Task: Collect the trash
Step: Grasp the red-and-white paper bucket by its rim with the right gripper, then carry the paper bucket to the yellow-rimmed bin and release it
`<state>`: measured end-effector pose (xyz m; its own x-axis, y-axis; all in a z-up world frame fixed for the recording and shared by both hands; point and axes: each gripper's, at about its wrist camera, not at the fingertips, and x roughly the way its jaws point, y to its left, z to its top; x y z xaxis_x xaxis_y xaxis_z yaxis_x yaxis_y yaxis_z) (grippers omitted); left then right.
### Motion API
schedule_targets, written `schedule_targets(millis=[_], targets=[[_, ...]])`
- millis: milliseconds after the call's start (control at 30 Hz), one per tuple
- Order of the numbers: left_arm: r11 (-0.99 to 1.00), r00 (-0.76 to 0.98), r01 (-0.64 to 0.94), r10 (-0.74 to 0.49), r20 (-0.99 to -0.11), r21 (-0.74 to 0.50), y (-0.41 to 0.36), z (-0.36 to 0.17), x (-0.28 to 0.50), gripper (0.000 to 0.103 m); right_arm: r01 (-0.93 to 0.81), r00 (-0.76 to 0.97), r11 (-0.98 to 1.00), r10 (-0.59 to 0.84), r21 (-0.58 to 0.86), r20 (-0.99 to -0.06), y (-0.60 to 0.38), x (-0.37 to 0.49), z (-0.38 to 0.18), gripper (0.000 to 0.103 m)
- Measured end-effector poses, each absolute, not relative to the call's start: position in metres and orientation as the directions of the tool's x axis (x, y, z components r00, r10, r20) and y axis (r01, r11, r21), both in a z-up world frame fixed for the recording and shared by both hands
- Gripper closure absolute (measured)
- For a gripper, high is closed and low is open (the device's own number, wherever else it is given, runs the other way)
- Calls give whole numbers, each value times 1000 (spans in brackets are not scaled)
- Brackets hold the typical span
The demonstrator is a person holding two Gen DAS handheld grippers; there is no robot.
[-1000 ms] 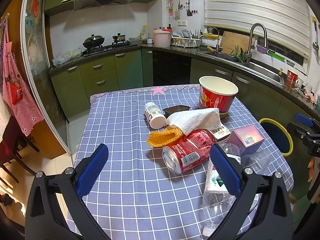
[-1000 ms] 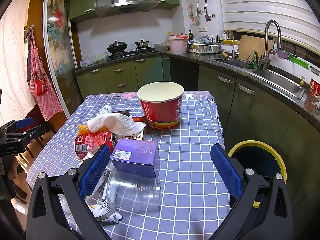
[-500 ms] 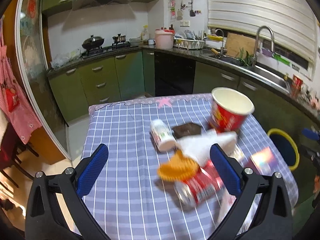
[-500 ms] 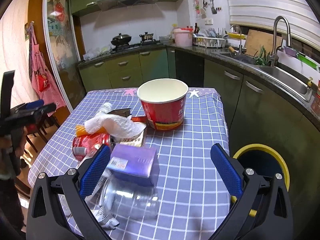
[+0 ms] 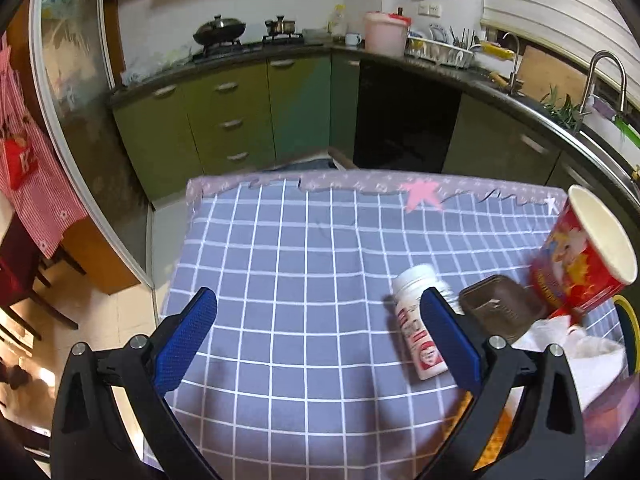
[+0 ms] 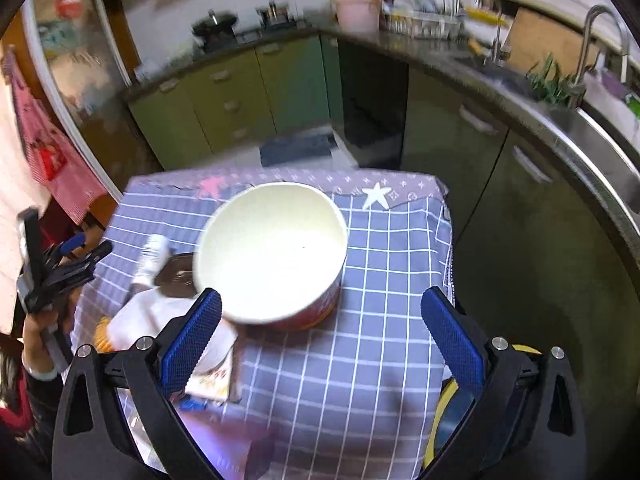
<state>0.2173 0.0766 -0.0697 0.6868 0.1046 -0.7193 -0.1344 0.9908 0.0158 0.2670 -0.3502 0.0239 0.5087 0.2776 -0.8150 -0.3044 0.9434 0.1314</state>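
Trash lies on a blue checked tablecloth (image 5: 300,264). My left gripper (image 5: 318,342) hangs open over bare cloth; a white pill bottle (image 5: 414,320) lies beside its right finger. Past it are a brown tray (image 5: 500,308), a red paper bucket (image 5: 580,256) and a crumpled white tissue (image 5: 576,354). My right gripper (image 6: 320,340) is open above the table, with the bucket (image 6: 272,248) just ahead of its left finger. The bottle (image 6: 152,258), tray (image 6: 176,276) and tissue (image 6: 160,316) lie to the left. A hand holds the left gripper (image 6: 60,264) at the far left.
A yellow-rimmed bin (image 6: 446,400) stands on the floor at the table's right side, also visible as the bin (image 5: 629,320). A purple box (image 5: 612,400) and a printed packet (image 6: 212,376) lie near the table's front. Green cabinets and a sink counter ring the table.
Both grippers have moved forward over the table and tilted down. The left one swung left, so the red can left its view. The right one came close above the bucket.
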Motion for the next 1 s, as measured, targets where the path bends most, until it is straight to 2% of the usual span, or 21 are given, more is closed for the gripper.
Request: schedule_targets(millis=[67, 167, 333, 467, 500, 567, 800, 1000], targets=[[991, 667, -130, 110, -736, 30, 79, -79, 221, 6, -290, 460, 948, 261, 134, -849, -346, 292, 16, 20], [988, 654, -147, 133, -744, 48, 81, -85, 220, 6, -267, 368, 957, 211, 115, -906, -337, 325, -4, 35], [989, 639, -144, 109, -762, 20, 85, -91, 220, 6, -261, 289, 962, 157, 80, -944, -323, 346, -28, 52], [989, 635, -144, 123, -763, 40, 83, -94, 220, 6, -260, 244, 964, 116, 50, -963, -312, 357, -38, 77], [989, 633, -141, 121, -764, 39, 83, -94, 221, 6, -260, 235, 965, 108, 45, -966, -311, 359, -39, 79], [990, 633, -138, 119, -765, 40, 82, -94, 220, 6, -254, 219, 967, 91, 34, -971, -311, 363, -44, 94], [990, 645, -135, 126, -753, 50, 80, -90, 217, 6, -219, 235, 973, 130, 78, -963, -320, 363, -36, 98], [990, 650, -133, 121, -750, 44, 81, -89, 215, 6, -163, 311, 977, 184, 138, -933, -365, 345, 10, 98]])
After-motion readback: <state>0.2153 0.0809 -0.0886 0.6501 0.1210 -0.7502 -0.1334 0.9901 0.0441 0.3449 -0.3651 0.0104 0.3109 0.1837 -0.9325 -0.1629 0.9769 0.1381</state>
